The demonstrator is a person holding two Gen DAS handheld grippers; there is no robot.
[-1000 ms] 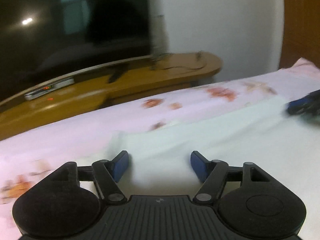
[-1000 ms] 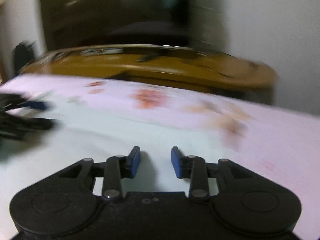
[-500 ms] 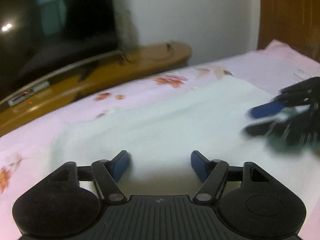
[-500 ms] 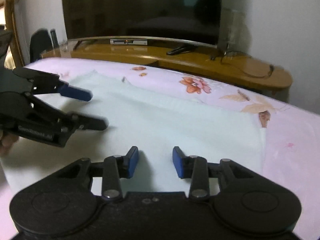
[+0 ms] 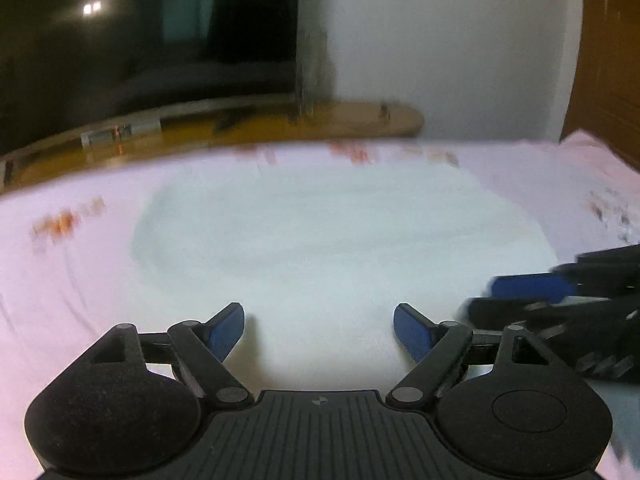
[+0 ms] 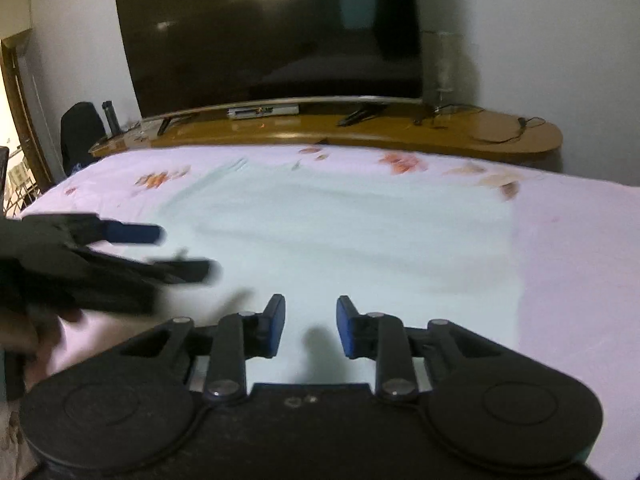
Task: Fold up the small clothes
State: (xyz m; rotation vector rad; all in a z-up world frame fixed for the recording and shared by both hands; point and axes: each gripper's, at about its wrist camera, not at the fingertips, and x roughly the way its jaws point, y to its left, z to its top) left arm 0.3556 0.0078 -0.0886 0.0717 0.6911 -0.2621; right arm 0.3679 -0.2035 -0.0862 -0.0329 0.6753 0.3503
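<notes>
A pale mint-white cloth [image 5: 320,240] lies spread flat on a pink floral bedsheet [image 5: 60,280]; it also shows in the right wrist view [image 6: 360,232]. My left gripper [image 5: 319,330] is open and empty, low over the cloth's near edge. It appears blurred at the left of the right wrist view [image 6: 160,252]. My right gripper [image 6: 311,326] is open and empty over the cloth's near edge. It shows at the right of the left wrist view [image 5: 520,300], close beside the left gripper.
A large dark TV [image 6: 272,32] stands on a long wooden stand [image 6: 360,132] beyond the bed's far edge. A black chair [image 6: 80,132] is at far left. A wooden panel [image 5: 608,80] rises at the right of the bed.
Both grippers have swung and shifted over the cloth; the left view turned to face the cloth squarely. The two grippers are now closer together. Both stay open and empty.
</notes>
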